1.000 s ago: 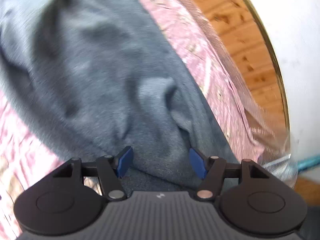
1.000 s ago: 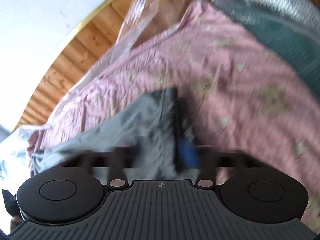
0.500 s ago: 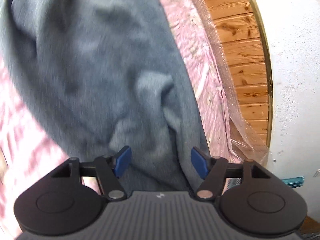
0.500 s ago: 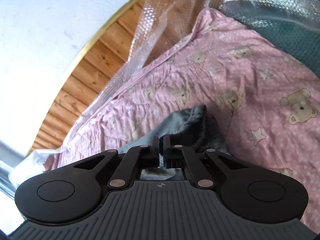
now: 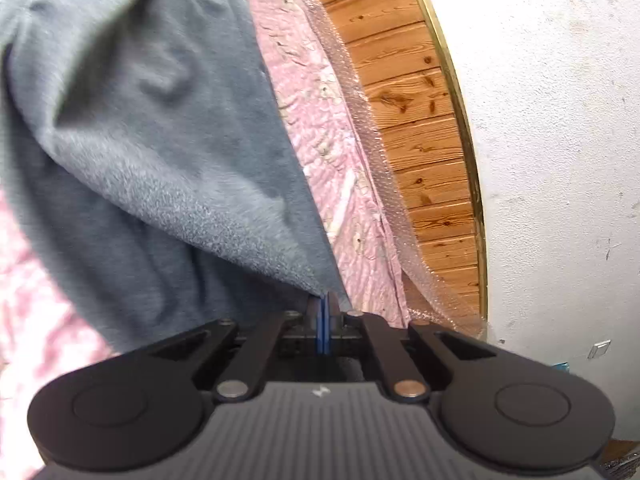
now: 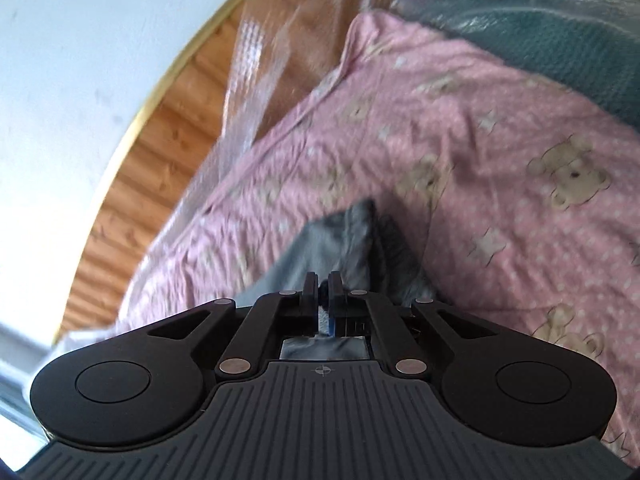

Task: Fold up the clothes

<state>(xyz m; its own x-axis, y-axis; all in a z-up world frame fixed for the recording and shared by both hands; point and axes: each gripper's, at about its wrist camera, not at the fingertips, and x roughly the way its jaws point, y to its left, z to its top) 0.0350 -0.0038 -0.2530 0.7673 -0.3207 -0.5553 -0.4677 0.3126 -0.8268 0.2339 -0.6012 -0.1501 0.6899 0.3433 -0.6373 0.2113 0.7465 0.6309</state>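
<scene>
Grey fleece garment (image 5: 168,152) lies rumpled on the pink bear-print bed sheet (image 6: 460,168), left gripper (image 5: 323,312) and right gripper (image 6: 322,280) each with jaws pinched tight on an edge, mid-fold by the look, next needs both edges carried together evenly.

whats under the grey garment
Under the grey garment lies a pink bear-print sheet, showing on both sides of it. Both the left tool and the right tool pinch its edge. Whatever lies beneath its middle is covered.
</scene>
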